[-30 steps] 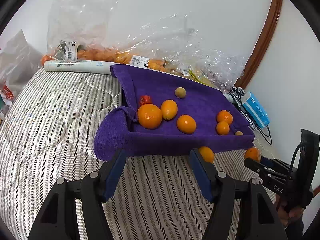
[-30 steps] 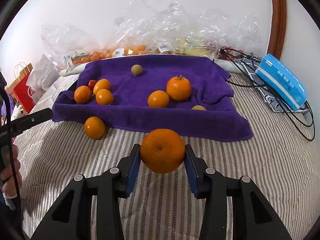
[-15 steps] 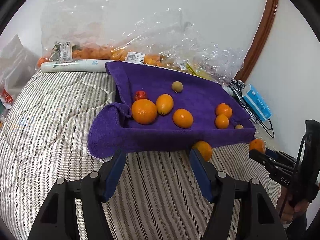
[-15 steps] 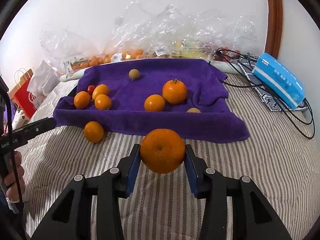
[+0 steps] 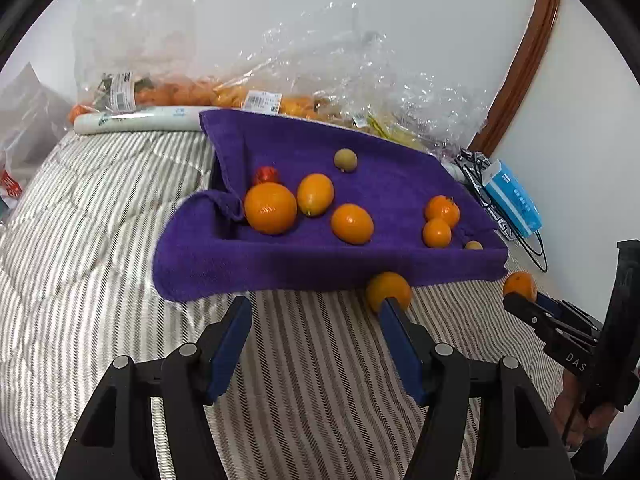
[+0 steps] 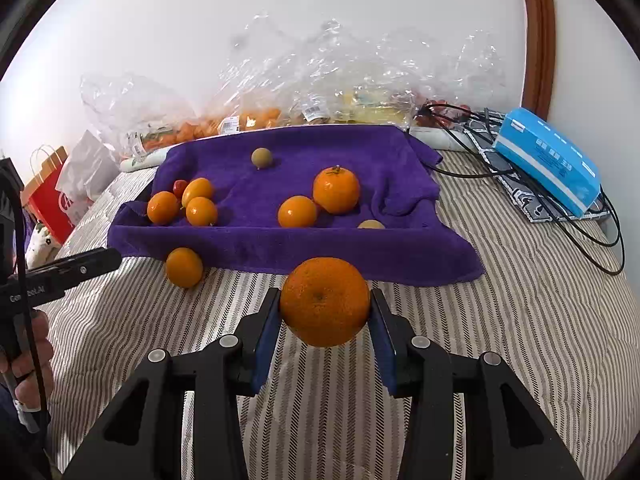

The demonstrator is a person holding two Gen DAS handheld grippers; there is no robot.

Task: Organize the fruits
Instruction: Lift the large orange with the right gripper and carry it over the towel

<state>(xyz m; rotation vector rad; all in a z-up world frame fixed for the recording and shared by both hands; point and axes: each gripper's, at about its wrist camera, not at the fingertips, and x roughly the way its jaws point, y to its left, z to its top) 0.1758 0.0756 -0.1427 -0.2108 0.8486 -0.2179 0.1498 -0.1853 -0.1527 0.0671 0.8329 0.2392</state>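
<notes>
A purple towel (image 5: 320,264) lies on the striped bed and carries several oranges, a small red fruit (image 5: 266,174) and a tan round fruit (image 5: 346,159). A loose orange (image 5: 387,289) sits on the bed at the towel's near edge, just beyond the right fingertip of my left gripper (image 5: 314,316). That gripper is open with nothing between its fingers. My right gripper (image 6: 324,302) is shut on a large orange (image 6: 325,308), held above the bed in front of the towel (image 6: 280,248). The loose orange (image 6: 184,267) lies to its left.
Clear plastic bags of fruit (image 6: 280,112) are piled against the wall behind the towel. A blue tissue pack (image 6: 548,160) and black cables (image 6: 592,236) lie at the right. A red paper bag (image 6: 52,196) stands at the left. A white roll (image 5: 140,122) lies behind.
</notes>
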